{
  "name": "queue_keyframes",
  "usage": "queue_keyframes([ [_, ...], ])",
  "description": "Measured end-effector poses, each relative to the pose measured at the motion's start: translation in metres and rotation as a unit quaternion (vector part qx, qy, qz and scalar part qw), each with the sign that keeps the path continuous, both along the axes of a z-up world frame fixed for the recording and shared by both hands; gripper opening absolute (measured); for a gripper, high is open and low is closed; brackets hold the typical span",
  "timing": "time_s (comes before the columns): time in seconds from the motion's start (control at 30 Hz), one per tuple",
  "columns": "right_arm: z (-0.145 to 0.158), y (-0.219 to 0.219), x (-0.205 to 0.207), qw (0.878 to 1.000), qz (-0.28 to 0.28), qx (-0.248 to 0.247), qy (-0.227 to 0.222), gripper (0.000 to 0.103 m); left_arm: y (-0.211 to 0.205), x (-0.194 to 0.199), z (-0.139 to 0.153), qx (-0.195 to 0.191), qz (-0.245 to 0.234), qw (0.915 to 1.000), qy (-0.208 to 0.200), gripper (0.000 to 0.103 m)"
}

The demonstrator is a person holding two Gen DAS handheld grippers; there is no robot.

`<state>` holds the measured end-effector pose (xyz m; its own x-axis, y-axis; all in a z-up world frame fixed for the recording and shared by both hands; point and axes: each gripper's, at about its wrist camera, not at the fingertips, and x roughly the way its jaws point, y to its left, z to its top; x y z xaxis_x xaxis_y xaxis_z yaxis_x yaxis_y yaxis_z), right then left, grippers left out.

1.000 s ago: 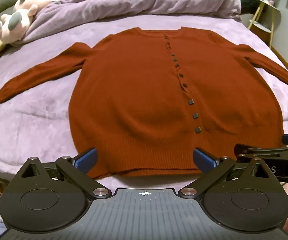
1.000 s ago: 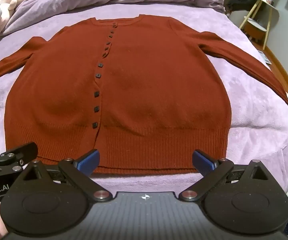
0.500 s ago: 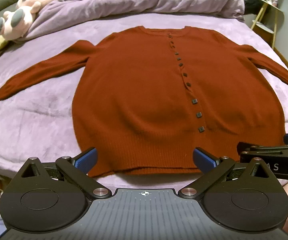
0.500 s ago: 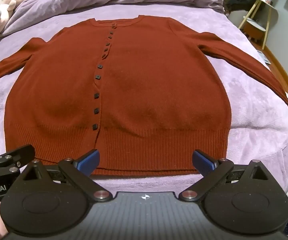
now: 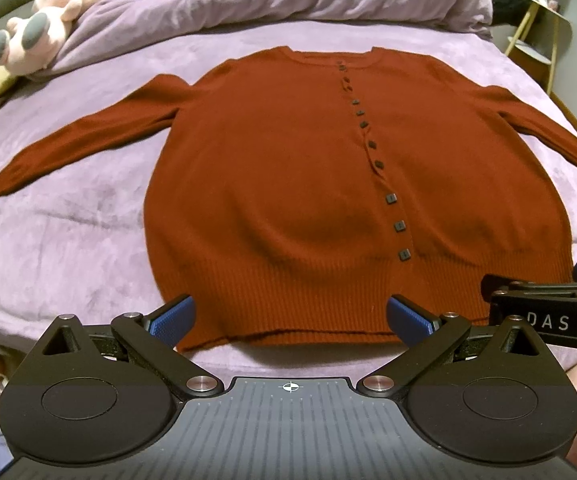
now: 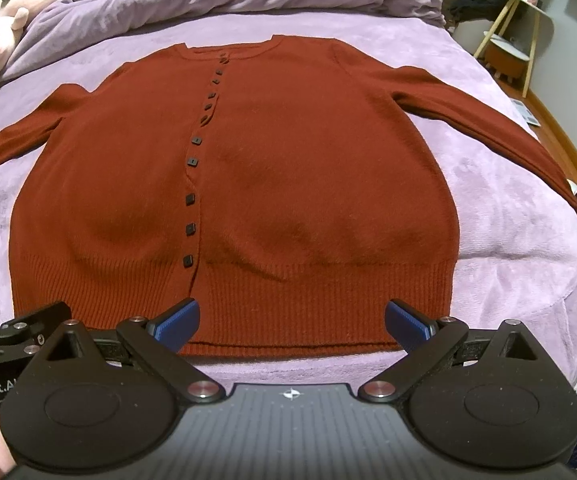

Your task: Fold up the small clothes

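We hold the left gripper (image 5: 288, 314) and the right gripper (image 6: 291, 314) side by side at the bottom of their frames, just short of the ribbed hem (image 6: 288, 300). Both sets of jaws stand wide apart and grasp nothing; the blue pads (image 5: 170, 316) sit over the hem without visibly pinching it.

The rust-red cardigan (image 5: 288, 184) lies flat, front up, in the centre of each frame on the purple bedspread (image 5: 68, 232). It is buttoned.

**Risks from this position**
- The knit is soft and two layers thick. A shallow pinch at the hem could take only the top layer, so the front would lift away from the back and the fold would come out uneven.
- Both sleeves are spread outward. The left-frame sleeve (image 5: 88, 136) and the right-frame sleeve (image 6: 488, 128) could drag or bunch under the body if we fold the body first.
- The hem lies near the lower edge of the bed. A pull toward us could slide the garment off the bedspread.
- The plush toy (image 5: 36, 36) at the upper left is well apart and is unlikely to interfere.

**Orientation**
- The neckline (image 5: 328, 56) points to the top of the frame; the hem points to the bottom.
- The long axis of the body follows the row of buttons (image 5: 380, 166), running bottom to top.
- The sleeves extend left and right across that axis, angled slightly downward.
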<state>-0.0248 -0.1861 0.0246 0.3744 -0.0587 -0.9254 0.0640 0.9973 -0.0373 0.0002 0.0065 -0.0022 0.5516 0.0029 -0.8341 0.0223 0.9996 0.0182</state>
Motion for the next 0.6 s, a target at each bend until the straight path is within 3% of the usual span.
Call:
queue_keyframes([
  [0.6, 0.0070, 0.0008, 0.0014, 1.000, -0.002, -0.001, -0.005, 0.099, -0.0001, 0.0005, 0.0013, 0.001, 0.001, 1.0000, 0.004, 0.103],
])
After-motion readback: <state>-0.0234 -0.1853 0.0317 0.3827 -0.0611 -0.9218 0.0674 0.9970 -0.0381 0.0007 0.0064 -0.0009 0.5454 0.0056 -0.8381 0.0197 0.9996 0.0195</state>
